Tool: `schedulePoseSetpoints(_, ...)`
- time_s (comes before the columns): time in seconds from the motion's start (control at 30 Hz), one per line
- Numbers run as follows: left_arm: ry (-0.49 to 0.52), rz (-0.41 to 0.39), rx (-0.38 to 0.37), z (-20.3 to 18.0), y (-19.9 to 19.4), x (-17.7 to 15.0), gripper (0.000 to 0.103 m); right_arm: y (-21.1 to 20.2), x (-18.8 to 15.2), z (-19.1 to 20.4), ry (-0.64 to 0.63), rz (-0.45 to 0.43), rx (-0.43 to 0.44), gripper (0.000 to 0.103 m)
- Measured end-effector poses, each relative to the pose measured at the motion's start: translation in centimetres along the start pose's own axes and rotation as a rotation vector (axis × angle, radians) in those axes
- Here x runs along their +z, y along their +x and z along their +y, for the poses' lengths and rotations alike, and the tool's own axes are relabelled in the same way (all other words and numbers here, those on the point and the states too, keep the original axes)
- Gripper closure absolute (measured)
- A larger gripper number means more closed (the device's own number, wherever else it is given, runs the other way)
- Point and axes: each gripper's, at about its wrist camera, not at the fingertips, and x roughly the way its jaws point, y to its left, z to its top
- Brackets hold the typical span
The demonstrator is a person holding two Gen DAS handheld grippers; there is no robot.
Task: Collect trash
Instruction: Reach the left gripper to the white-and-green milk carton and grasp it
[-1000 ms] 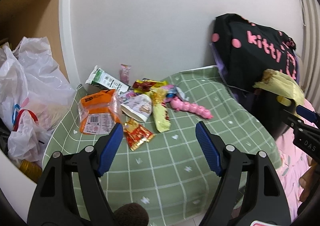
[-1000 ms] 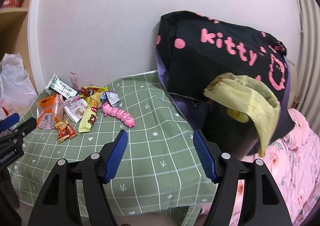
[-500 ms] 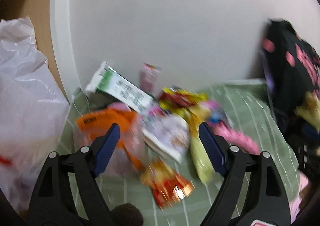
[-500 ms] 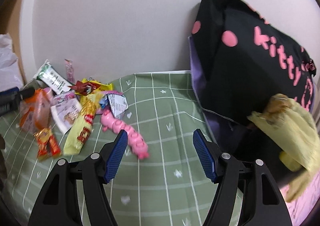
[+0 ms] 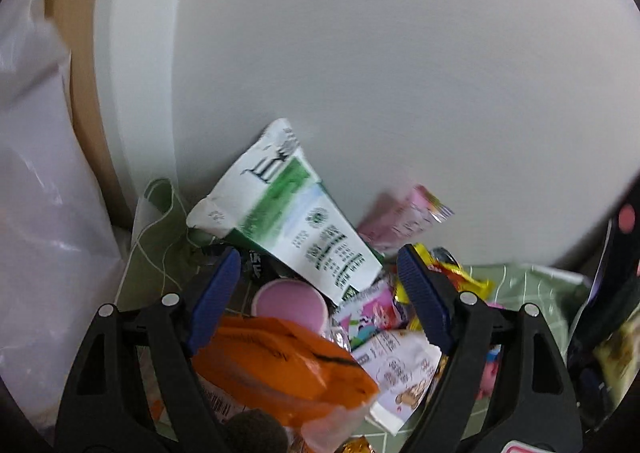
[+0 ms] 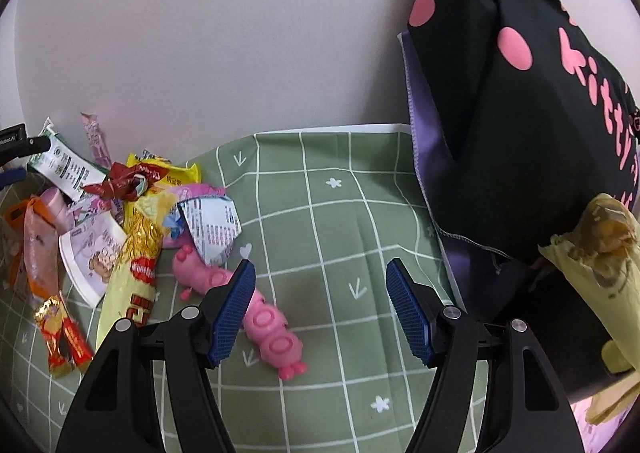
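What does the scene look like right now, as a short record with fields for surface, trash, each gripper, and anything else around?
surface: green checked cloth
trash: wrappers piled by the wall, including white and green carton, orange bag, yellow wrapper
left gripper: open, over the pile
right gripper: open, empty, beside pink toy
other: black bag, white plastic bag

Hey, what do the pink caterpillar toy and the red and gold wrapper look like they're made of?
The pink caterpillar toy looks like moulded plastic or rubber: smooth, evenly coloured segments with a dull sheen. The red and gold wrapper looks like metallised foil film: crinkled, with bright glints.
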Motion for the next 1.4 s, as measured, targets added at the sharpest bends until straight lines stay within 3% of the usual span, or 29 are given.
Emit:
schedulePoseSetpoints(0.2,-0.104,0.066,-0.005,1.8,2.6,1.6,0.028,1.2,-0.1,1.0,-0.042,-0.011,0.039,0.039)
schedulePoseSetpoints(0.37,-0.149,0.114,0.047,2.0,4.8,2.9,0.03,3.1,-0.1,0.8,-0.071,-0.025,0.106,0.039)
schedulePoseSetpoints(0.73,-0.319,0.128,0.191,0.6,5.9,4.8,0.031,7.4,0.6,-0.7,-0.135,-0.021,0.252,0.039)
schedulePoseSetpoints(0.8,-0.34,0.138,0.185,0.8,6.1,5.1,0.035,8.2,0.6,-0.9,-0.144,-0.014,0.268,0.039)
schedulePoseSetpoints(0.87,-0.372,0.138,0.133,1.4,5.8,5.1,0.044,8.3,0.6,-0.9,-0.155,-0.014,0.278,0.039)
schedulePoseSetpoints(0.93,-0.332,0.126,0.085,1.5,4.8,4.3,0.051,8.2,0.6,-0.8,-0.17,-0.017,0.283,0.039)
schedulePoseSetpoints(1.1,-0.099,0.1,0.013,-1.5,1.1,3.2,0.052,7.6,0.7,-0.6,-0.146,-0.012,0.283,0.039)
schedulePoseSetpoints(1.2,0.031,0.084,-0.021,-2.7,-0.5,2.8,0.052,6.8,0.6,0.1,-0.153,-0.018,0.241,0.039)
schedulePoseSetpoints(1.33,0.138,0.081,-0.078,-3.3,-1.1,3.1,0.052,5.1,0.6,1.0,-0.102,-0.015,0.239,0.039)
schedulePoseSetpoints(1.4,0.19,0.061,-0.09,-3.8,-2.7,1.4,0.052,4.9,0.6,1.5,-0.079,0.004,0.254,0.042)
